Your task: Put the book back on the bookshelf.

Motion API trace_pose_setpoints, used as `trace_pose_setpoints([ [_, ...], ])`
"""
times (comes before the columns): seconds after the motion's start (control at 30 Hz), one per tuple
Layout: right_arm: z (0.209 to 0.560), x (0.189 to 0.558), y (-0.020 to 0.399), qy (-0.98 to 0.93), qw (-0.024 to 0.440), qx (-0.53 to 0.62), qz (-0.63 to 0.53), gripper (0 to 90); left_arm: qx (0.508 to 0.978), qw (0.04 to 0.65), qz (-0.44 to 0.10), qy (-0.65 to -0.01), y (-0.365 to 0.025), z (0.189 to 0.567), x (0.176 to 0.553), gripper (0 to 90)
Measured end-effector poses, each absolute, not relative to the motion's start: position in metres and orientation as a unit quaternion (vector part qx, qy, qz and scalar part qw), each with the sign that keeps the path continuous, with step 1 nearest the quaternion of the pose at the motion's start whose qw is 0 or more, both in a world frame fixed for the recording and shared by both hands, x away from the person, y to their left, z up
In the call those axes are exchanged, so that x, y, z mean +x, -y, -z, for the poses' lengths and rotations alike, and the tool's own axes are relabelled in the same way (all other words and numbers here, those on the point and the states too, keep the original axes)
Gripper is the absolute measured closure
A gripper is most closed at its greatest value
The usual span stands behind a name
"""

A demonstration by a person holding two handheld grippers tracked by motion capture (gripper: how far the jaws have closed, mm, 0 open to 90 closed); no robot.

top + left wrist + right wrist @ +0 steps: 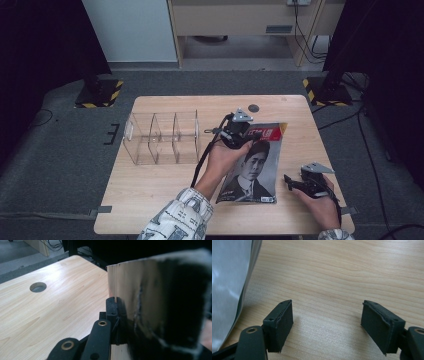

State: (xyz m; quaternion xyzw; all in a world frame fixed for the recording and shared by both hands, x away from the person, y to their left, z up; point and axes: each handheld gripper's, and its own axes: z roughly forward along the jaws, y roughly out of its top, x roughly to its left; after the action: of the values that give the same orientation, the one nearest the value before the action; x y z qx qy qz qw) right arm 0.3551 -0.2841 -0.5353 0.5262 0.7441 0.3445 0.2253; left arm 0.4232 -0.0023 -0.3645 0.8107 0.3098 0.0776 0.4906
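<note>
A magazine with a portrait on its cover lies right of the table's middle, its far end tilted up off the wood. My left gripper is shut on that far edge. In the left gripper view the jaws pinch the glossy sheet, which bends upward beside them. My right gripper rests low near the table's front right, just right of the magazine, its jaws pointing left. In the right gripper view it stands open over bare wood, and the magazine's edge lies to the left of its pads.
A clear acrylic organizer with three compartments stands on the table's left half. A round hole sits near the wooden table's far edge. Two stand bases with hazard stripes rest on the floor beyond the far corners.
</note>
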Motion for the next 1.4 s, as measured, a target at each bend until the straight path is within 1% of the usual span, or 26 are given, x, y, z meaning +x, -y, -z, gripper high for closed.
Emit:
trace_pose_setpoints([
  [0.23,0.537,0.355,0.278,-0.76,0.228,0.505,-0.338,23.8,0.801,0.504,-0.078,-0.315,-0.006,0.353,0.425,86.4],
  [0.3,0.537,0.355,0.278,-0.76,0.227,0.506,-0.339,23.2,0.799,0.505,-0.077,-0.316,-0.008,0.353,0.425,86.4],
  [0.33,0.537,0.356,0.28,-0.76,0.219,0.509,-0.339,21.8,0.798,0.506,-0.078,-0.317,-0.009,0.352,0.425,86.4],
  [0.43,0.537,0.356,0.28,-0.76,0.22,0.509,-0.34,21.3,0.798,0.508,-0.079,-0.314,-0.011,0.351,0.424,86.5],
  [0.73,0.538,0.356,0.279,-0.76,0.223,0.507,-0.339,21.3,0.792,0.518,-0.081,-0.314,-0.019,0.341,0.423,86.4],
  [1.07,0.538,0.355,0.279,-0.761,0.221,0.507,-0.34,21.1,0.785,0.529,-0.086,-0.309,-0.027,0.323,0.418,86.4],
  [1.4,0.537,0.355,0.279,-0.762,0.221,0.506,-0.338,21.1,0.78,0.533,-0.095,-0.314,-0.04,0.316,0.417,86.5],
])
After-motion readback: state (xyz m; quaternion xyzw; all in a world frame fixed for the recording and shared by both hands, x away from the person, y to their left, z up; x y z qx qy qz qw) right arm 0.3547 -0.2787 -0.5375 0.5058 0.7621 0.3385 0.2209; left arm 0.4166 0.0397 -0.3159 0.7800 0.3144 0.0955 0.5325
